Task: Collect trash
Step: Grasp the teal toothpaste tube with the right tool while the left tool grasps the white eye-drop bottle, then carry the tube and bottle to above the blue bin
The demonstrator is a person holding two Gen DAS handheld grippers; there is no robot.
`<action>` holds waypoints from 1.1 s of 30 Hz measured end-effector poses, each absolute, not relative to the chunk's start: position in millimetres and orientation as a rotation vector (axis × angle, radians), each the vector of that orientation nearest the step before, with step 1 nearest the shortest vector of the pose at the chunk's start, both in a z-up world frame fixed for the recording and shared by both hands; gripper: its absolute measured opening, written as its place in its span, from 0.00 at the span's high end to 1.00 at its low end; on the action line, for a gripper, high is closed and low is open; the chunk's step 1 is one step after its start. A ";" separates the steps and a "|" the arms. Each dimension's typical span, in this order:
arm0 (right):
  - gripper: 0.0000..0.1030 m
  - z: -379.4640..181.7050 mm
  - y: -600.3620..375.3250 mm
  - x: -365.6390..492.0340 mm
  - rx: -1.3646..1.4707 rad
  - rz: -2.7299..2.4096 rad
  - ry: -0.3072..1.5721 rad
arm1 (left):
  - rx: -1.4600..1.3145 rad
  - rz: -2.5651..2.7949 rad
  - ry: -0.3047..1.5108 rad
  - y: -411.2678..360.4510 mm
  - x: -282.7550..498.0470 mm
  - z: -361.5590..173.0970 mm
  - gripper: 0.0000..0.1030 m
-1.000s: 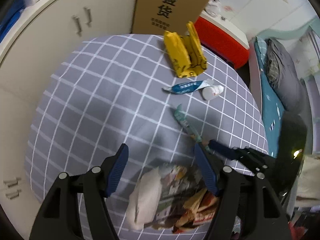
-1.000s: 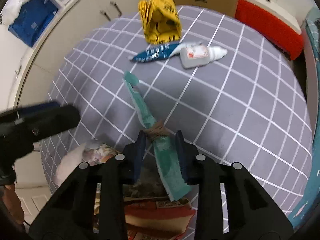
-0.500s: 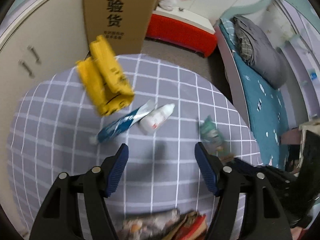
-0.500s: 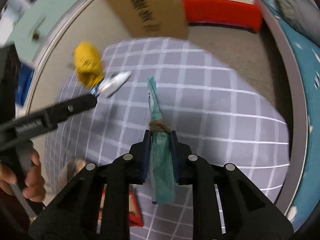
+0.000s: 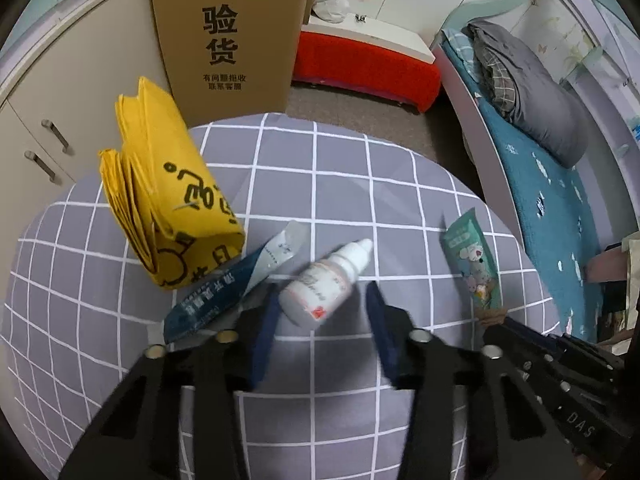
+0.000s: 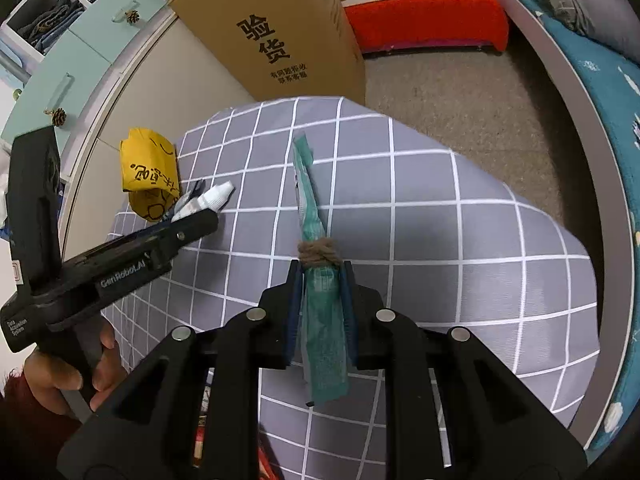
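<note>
The right gripper pinches the limp green wrapper below its twine knot. The left gripper, jaws spread, straddles the small white bottle: probably light, stiff, slippery; best gripped mid-body.

A grey tablecloth with a white grid pattern carries a folded yellow plastic bag with black markings, a dark blue and white flat sachet and a small white plastic bottle with a red mark. A teal green wrapper tied with brown twine sits between black grippers with dark blue pads. Behind stand a brown cardboard box with black characters and a red bench with a white top.
</note>
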State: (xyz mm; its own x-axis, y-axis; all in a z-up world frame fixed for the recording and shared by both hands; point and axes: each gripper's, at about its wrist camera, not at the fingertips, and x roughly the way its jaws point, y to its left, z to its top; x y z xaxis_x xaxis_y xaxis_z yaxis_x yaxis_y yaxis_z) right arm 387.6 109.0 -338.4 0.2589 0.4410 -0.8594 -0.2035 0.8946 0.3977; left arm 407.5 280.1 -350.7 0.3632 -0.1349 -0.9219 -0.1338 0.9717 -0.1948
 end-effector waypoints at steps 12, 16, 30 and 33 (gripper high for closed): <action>0.83 -320.0 99.6 379.4 0.258 0.518 1.232 | -0.306 0.083 1.144 285.2 375.3 -298.1 0.67; 0.85 -301.8 91.1 373.8 0.227 0.565 1.221 | -0.342 0.124 1.128 278.4 355.6 -270.3 0.67; 0.86 -247.9 6.1 339.3 0.192 0.633 1.159 | -0.353 0.148 1.145 155.1 304.2 -231.6 0.67; 0.85 -230.2 -34.0 332.8 0.199 0.593 1.125 | -0.325 0.105 1.126 117.6 309.0 -219.3 0.67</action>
State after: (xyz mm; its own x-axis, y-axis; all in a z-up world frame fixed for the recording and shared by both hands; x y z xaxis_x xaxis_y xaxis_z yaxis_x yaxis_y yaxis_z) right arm 332.8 -34.0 -230.2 0.2971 0.5397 -0.7877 -0.3448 0.8299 0.4385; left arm 309.0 117.6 -219.3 0.4308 -0.0809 -0.8988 -0.2453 0.9480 -0.2029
